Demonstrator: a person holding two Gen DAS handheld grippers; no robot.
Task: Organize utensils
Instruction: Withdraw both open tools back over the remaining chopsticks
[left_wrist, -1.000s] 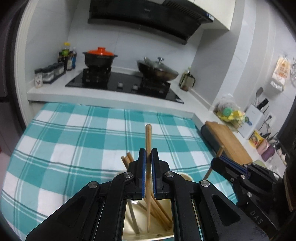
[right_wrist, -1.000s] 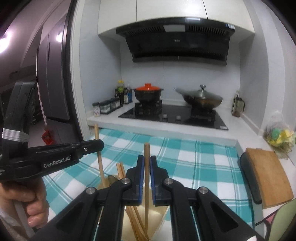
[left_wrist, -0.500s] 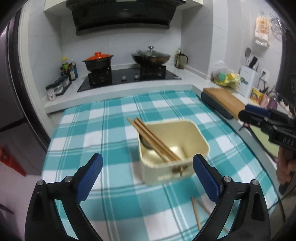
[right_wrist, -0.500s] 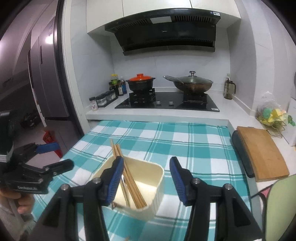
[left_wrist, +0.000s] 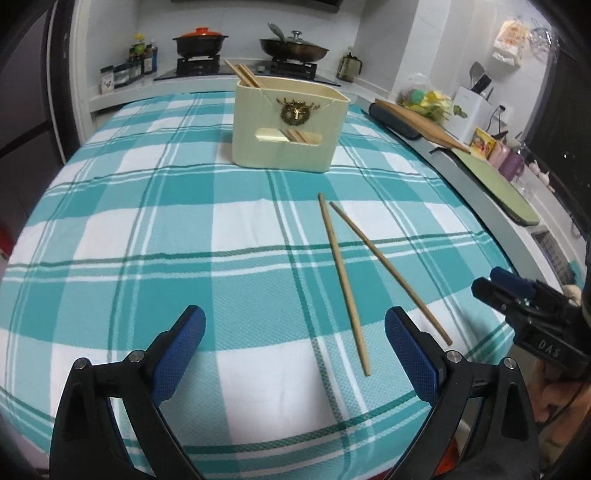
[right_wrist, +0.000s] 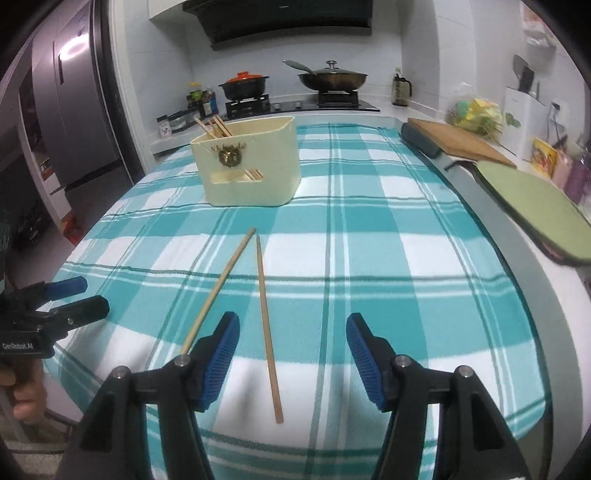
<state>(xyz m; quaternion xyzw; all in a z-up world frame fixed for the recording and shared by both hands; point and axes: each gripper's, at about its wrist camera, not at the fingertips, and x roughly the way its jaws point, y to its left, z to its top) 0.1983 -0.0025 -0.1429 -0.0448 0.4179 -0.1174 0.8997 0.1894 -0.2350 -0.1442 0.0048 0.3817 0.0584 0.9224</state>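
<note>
Two loose chopsticks (left_wrist: 343, 284) (right_wrist: 267, 325) lying on checked counter (left_wrist: 147, 229), short of cream box (left_wrist: 288, 125). Left tool (left_wrist: 293, 354) spread wide, empty; right tool (right_wrist: 291, 360) just opening, empty. Risk: thin sticks rolling or pivoting under off-centre pinch.

Only two texts can be read. At the lower right of the left wrist view, the black body of the right tool (left_wrist: 517, 291) bears the pale letters "DAS" on its side, set slightly aslant. At the lower left of the right wrist view, the black body of the left tool (right_wrist: 70, 295) carries the white brand mark "GenRobot.AI" along its lower edge, partly cut by the frame's dark rim. The small jars (right_wrist: 173, 123) at the back, the packets (left_wrist: 484, 144) at the right and the bag (left_wrist: 511, 37) on the wall show print too small and blurred to read.
</note>
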